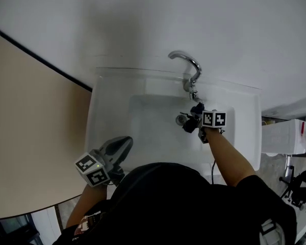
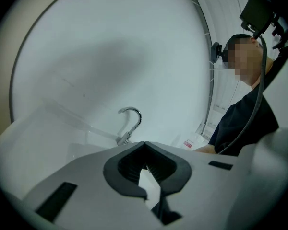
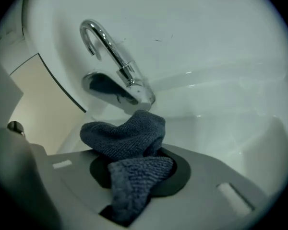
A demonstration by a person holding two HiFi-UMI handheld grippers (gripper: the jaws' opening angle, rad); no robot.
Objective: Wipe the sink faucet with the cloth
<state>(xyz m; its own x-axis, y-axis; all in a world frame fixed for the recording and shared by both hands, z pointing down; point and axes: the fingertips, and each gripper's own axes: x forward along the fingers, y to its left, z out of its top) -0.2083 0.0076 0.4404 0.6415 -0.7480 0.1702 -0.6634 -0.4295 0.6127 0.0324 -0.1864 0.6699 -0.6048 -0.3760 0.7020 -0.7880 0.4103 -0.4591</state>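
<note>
Cloth (image 3: 125,134) is clamped by the fingers of the right gripper (image 3: 137,169), just before the faucet (image 3: 113,51) base, its neck arching upward beyond (left gripper (image 1: 116,149), closed on nothing, is held well back).

No words, brands or numbers can be read anywhere. The left tool (image 1: 123,143) bears a white cube (image 1: 92,170) and the right tool (image 1: 194,117) a matching cube (image 1: 214,119), both printed only with black square marker patterns, not lettering. A white pack (image 1: 288,137) beyond the white sink's (image 1: 245,137) right edge shows red print too small to make out.
</note>
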